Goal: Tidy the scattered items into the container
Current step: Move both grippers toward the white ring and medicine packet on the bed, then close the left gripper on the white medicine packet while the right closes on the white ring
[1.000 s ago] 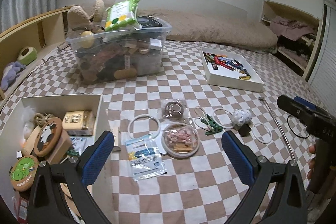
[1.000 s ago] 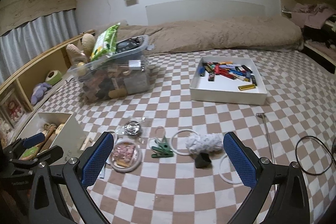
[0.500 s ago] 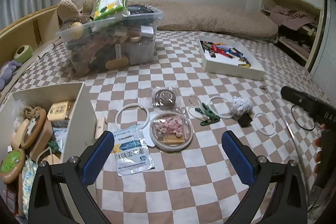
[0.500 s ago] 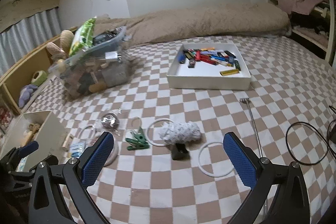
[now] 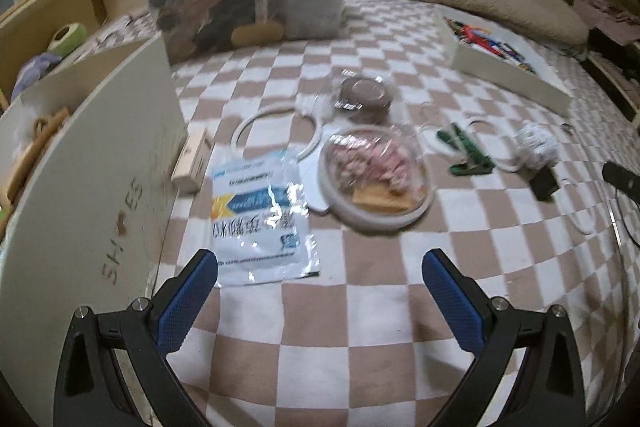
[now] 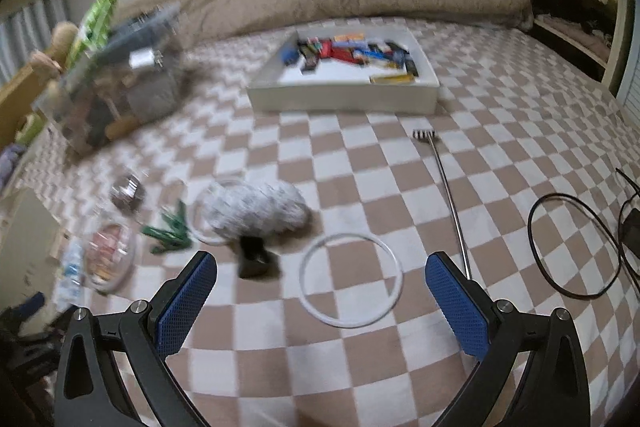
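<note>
Tidying barely under way: both grippers spread, holding nothing
White cardboard box part-filled; blue-printed plastic sachet, round clear-lidded dish, green clip, white ring remain on checked bedspread; left gripper, right gripper

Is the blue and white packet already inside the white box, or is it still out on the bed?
Still out. The packet lies flat on the checkered cover, beside the white box, outside its wall.

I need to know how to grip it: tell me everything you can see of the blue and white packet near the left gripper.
The packet is a flat, glossy plastic sachet, white with blue bands, a yellow patch and printed characters. It lies flat on the checkered bedspread, sealed as far as shows, just ahead of the open left gripper. Its far right corner seems to meet the round lidded dish; the white box stands alongside.
</note>
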A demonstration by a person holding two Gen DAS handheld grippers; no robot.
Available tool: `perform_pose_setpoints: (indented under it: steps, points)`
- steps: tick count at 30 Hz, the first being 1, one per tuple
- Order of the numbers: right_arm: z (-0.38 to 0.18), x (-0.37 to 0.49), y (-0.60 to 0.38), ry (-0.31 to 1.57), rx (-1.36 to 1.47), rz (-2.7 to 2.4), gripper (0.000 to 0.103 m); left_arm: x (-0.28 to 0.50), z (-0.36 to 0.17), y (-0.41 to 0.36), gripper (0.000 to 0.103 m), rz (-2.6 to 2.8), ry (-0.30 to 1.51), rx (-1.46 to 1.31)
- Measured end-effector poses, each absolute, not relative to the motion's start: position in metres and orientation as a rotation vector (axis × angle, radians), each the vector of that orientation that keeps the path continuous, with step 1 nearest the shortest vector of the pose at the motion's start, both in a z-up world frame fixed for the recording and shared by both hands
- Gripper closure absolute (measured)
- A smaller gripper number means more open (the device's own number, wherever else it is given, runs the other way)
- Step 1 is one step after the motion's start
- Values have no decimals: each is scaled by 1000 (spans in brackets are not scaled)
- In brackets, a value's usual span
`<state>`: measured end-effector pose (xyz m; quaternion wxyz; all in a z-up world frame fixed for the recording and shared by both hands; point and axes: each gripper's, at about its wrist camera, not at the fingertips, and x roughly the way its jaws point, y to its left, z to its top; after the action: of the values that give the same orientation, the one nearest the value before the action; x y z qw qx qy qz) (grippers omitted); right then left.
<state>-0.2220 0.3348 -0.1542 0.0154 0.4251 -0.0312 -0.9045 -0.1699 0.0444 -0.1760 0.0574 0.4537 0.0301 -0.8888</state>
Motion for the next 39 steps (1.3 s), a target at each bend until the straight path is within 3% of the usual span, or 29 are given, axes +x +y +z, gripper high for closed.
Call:
perform_pose_setpoints:
  steps: [10, 22, 26, 31, 36, 39]
  points:
    - [-200, -240, 338, 56, 1536, -2755, 0, -172, -193, 33, 0, -2611, 104, 1388]
    - [-215, -246, 349, 4, 1558, -2745, 0, -182, -201, 23, 0, -2646, 169, 1438]
    - [-217, -245, 349, -13, 1533, -2753, 0, -185, -201, 20, 7, -2662, 147, 1475]
    - [-216, -246, 349, -4, 1531, -2756, 0, -190, -202, 19, 7, -2717, 77, 1541]
    - [-217, -247, 350, -3, 1527, -2758, 0, -198, -198, 8, 19, -2752, 110, 1582]
    - [-217, -247, 349, -3, 1526, -2759, 0, -205, -198, 3, 20, -2752, 96, 1585]
